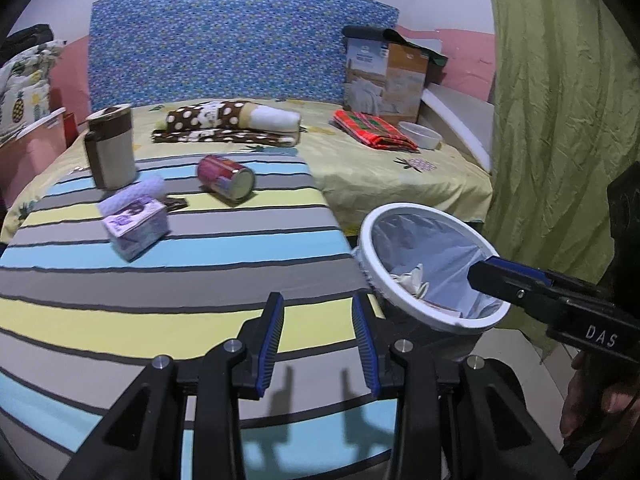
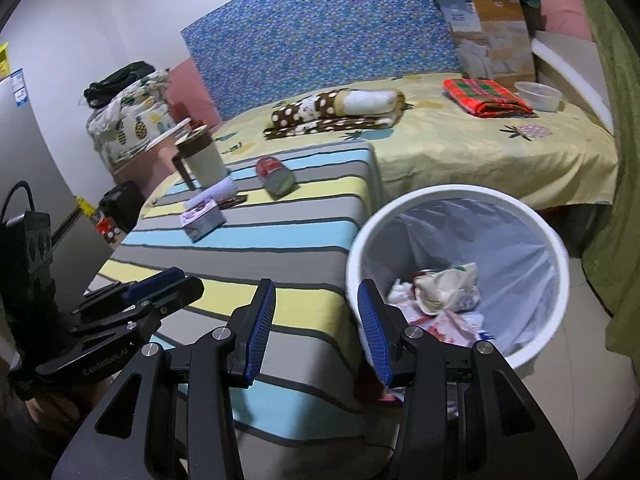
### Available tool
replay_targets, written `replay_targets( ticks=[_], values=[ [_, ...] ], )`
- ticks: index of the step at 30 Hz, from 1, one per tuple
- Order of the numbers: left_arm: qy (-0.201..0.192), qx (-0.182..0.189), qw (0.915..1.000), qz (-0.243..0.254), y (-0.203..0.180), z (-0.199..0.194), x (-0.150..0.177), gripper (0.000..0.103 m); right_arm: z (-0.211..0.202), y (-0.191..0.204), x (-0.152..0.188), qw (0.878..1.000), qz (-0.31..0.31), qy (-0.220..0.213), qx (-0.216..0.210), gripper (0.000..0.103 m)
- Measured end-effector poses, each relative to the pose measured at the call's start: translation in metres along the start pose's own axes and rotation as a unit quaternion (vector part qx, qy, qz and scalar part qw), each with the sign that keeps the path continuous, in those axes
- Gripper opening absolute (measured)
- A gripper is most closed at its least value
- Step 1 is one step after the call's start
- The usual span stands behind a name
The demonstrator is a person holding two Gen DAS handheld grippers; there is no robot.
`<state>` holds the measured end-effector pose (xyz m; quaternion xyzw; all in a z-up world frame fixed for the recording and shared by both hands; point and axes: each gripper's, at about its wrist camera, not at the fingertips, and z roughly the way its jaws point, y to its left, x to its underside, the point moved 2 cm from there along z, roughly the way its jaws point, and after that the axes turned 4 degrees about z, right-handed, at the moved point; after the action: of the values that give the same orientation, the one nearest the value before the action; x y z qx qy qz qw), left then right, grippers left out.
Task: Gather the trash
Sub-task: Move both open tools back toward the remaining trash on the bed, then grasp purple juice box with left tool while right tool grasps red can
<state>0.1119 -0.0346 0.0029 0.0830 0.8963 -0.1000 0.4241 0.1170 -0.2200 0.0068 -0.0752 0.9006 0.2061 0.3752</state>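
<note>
A white trash bin (image 1: pixel 404 300) (image 2: pixel 360 236) with a plastic liner stands on the floor beside the striped table; crumpled wrappers (image 2: pixel 444 284) lie inside. A red can (image 1: pixel 226 178) (image 2: pixel 275 176) lies on its side on the striped cloth (image 1: pixel 160 296) (image 2: pixel 256 236). A purple tissue box (image 1: pixel 136 226) (image 2: pixel 202 218) sits nearer left. My left gripper (image 1: pixel 320 336) is open and empty over the table's near part. My right gripper (image 2: pixel 316 328) is open and empty, straddling the table edge and bin rim; it also shows in the left wrist view (image 1: pixel 516 280).
A lidded beige mug (image 1: pixel 110 146) (image 2: pixel 202 156) stands at the table's far left. Behind is a bed with folded blankets (image 1: pixel 228 124), a red plaid cloth (image 1: pixel 376 128), a white bowl (image 1: pixel 420 134) and a cardboard box (image 1: pixel 384 80). A green curtain (image 1: pixel 560 120) hangs right.
</note>
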Motion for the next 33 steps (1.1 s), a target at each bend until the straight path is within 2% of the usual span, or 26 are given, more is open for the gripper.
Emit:
replay_targets(
  ticks=[10,11,13,14,19,25,33],
  values=[
    [-0.004,-0.035,0.999,-0.028,0.039,-0.013,0.008,0.037,0.013,0.028,-0.007,0.999,-0.039,0.011,-0.021,0.046],
    [-0.004,-0.038,0.9988,-0.031,0.043,-0.014,0.008,0.037,0.015,0.03,-0.009,0.999,-0.039,0.011,-0.026,0.048],
    [-0.005,-0.045,0.9983,-0.037,0.051,-0.015,0.008,0.037,0.017,0.032,-0.012,0.999,-0.038,0.014,-0.037,0.062],
    [-0.005,-0.048,0.9981,-0.039,0.055,-0.015,0.008,0.037,0.019,0.034,-0.014,0.998,-0.041,0.012,-0.039,0.065],
    [-0.005,-0.065,0.9968,-0.048,0.075,-0.014,0.007,0.037,0.026,0.044,-0.021,0.997,-0.062,0.01,-0.041,0.065],
    [-0.002,-0.082,0.9952,-0.052,0.099,-0.007,0.002,0.043,0.037,0.048,-0.028,0.995,-0.082,0.016,-0.046,0.065],
    [0.003,-0.09,0.9949,-0.046,0.124,0.007,-0.011,0.047,0.056,0.05,-0.042,0.994,-0.096,0.024,-0.048,0.065]
  ],
)
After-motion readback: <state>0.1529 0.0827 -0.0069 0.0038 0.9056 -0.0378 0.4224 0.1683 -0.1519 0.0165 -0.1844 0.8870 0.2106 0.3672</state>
